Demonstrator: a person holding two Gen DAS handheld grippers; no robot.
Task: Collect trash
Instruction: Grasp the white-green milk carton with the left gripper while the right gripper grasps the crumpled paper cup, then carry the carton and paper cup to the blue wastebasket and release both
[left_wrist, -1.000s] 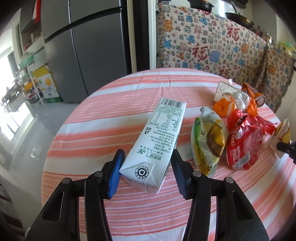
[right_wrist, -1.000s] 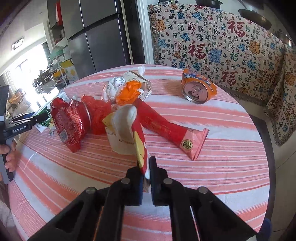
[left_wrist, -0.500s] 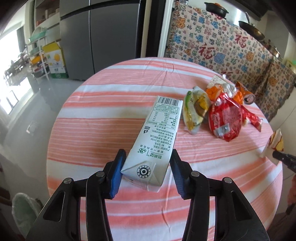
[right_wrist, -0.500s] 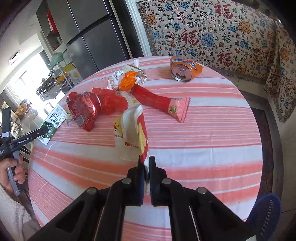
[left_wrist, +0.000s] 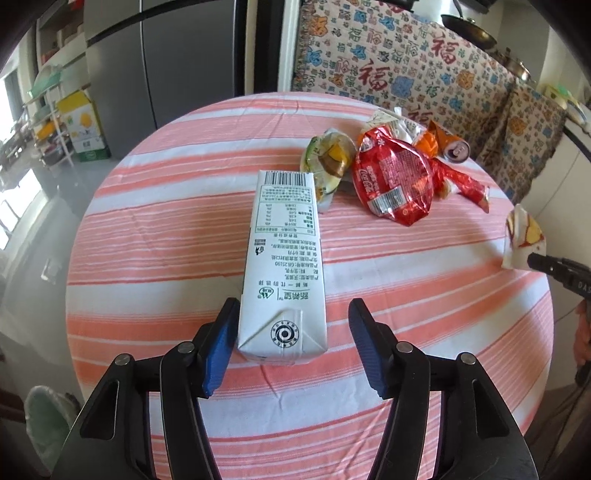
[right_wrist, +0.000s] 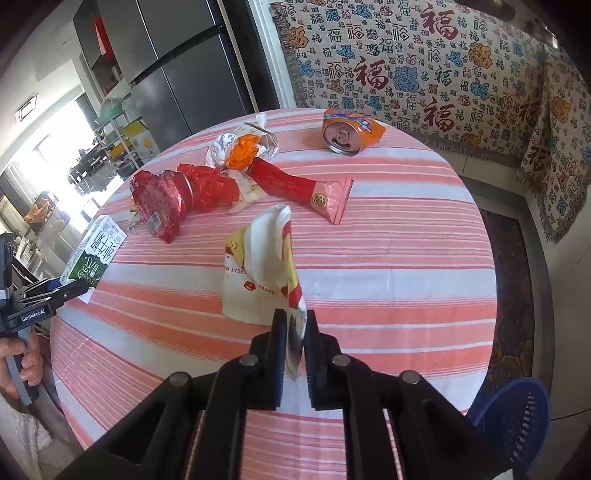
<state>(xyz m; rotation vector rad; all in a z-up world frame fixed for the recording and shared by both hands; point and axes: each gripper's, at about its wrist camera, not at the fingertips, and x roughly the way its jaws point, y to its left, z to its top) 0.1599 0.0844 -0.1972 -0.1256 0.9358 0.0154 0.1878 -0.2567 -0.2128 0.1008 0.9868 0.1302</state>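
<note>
A white milk carton (left_wrist: 282, 258) lies lengthwise between the fingers of my left gripper (left_wrist: 293, 310), over the striped table (left_wrist: 166, 221). The jaws are opening: the left pad stays close to the carton and the right pad stands clear of it. My right gripper (right_wrist: 294, 317) has its jaws opening too, and the lower corner of a white, red and yellow paper wrapper (right_wrist: 258, 273) hangs loose in the narrow gap. Each view shows the other gripper at its edge: the left gripper (right_wrist: 48, 291), the right gripper (left_wrist: 535, 260).
Further back on the table lie a red crumpled bag (left_wrist: 395, 184), a green and yellow packet (left_wrist: 328, 162), a long red packet (right_wrist: 303, 184) and an orange can (right_wrist: 347, 134). A green-lined bin (left_wrist: 48, 417) stands at the floor's left, a blue basket (right_wrist: 513, 417) at the right.
Both grippers have drawn back toward the table's near edge. The left jaws have widened off the carton. The right jaws, shut on the wrapper before, have parted a little.
</note>
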